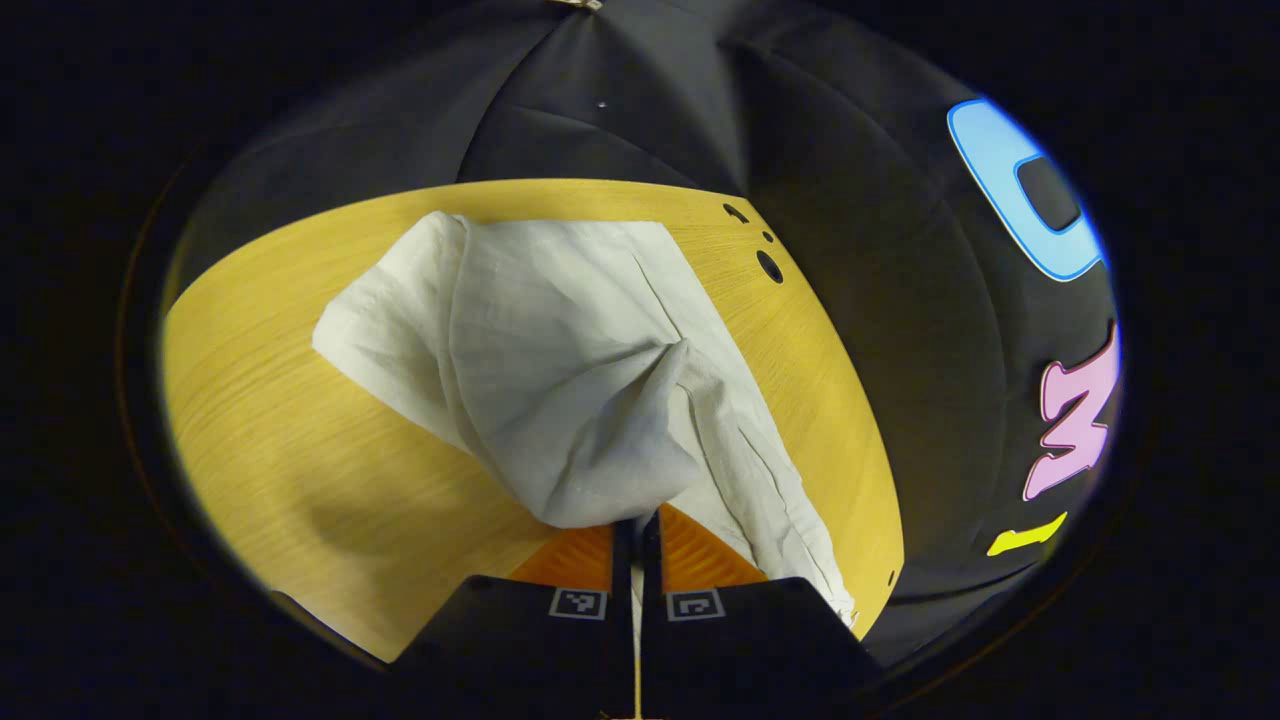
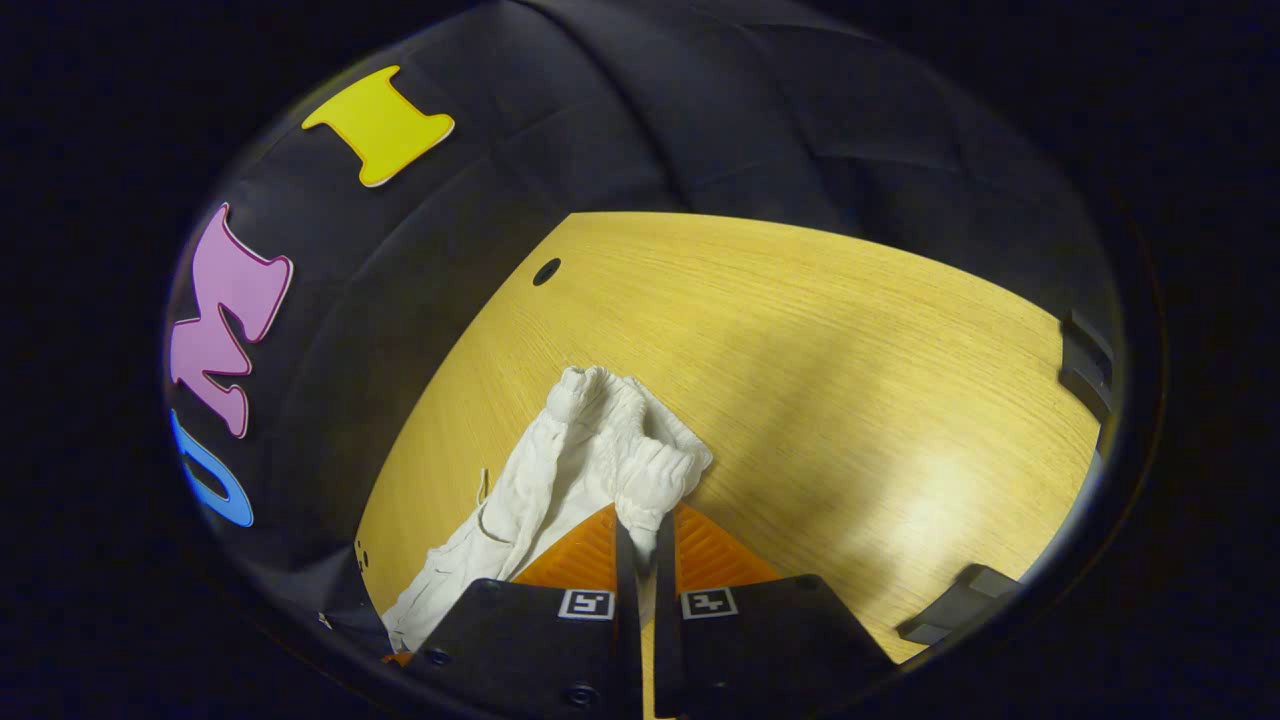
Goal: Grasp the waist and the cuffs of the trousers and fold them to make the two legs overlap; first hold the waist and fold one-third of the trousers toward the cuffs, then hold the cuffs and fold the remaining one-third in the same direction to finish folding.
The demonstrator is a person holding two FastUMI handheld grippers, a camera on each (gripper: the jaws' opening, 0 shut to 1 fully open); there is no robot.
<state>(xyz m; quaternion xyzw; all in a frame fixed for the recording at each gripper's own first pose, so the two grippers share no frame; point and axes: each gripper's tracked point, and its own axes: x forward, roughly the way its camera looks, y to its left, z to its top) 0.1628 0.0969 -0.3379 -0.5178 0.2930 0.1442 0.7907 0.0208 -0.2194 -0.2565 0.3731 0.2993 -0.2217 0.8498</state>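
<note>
Pale off-white trousers (image 1: 560, 370) lie on the wooden table (image 1: 270, 440), a broad leg panel spread toward the far edge. In the left gripper view my left gripper (image 1: 637, 520) is shut on a bunched fold of the cloth, lifting it into a drooping peak. A long strip of the fabric runs down to the right of it. In the right gripper view my right gripper (image 2: 645, 520) is shut on the gathered elastic waist (image 2: 625, 440), whose ruffled band stands up just above the fingers. A drawstring (image 2: 484, 505) dangles at the left of the trailing cloth.
The table's curved edge meets the black booth wall at the left in the right gripper view. Small round holes (image 1: 769, 266) (image 2: 546, 271) sit in the tabletop. Dark brackets (image 2: 1085, 365) (image 2: 955, 603) stand at the table's right rim. Bare wood (image 2: 850, 380) stretches to the right.
</note>
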